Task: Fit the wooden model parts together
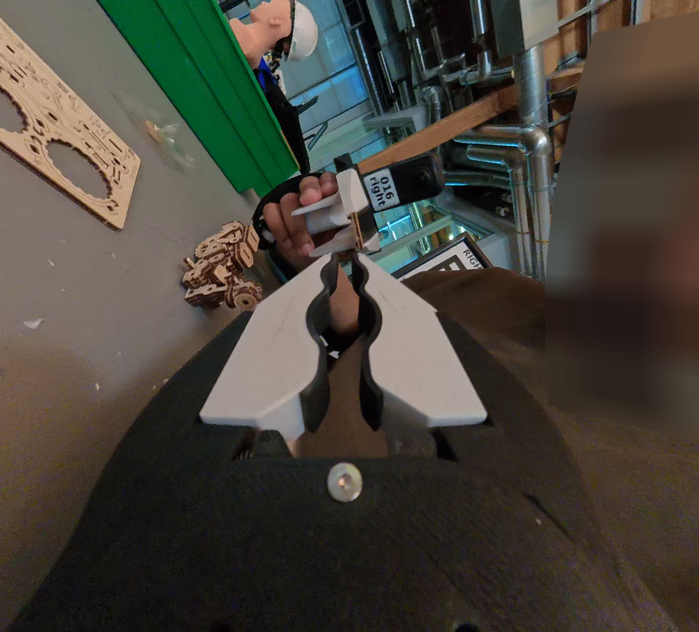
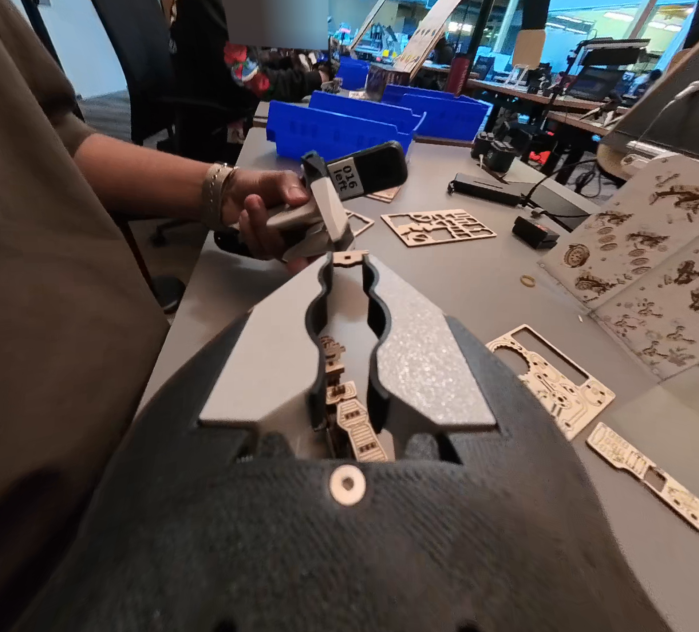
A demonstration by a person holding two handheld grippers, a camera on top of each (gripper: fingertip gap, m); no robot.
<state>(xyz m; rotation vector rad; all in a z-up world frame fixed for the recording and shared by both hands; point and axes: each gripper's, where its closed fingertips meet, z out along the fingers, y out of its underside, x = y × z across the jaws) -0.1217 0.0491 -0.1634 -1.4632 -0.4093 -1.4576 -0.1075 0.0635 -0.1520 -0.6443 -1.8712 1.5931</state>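
Only the right gripper [image 2: 350, 259] visibly pinches a wooden part [image 2: 348, 258].

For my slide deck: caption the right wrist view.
Right gripper pinches a small flat wooden model part above the grey table.

Each camera sits close behind its own fingers, looking along them. The left view is rolled sideways and faces the right gripper [image 1: 350, 235] just ahead; the right view looks across the table [image 2: 435, 280] at the left gripper [image 2: 325, 231]. Both share that table.
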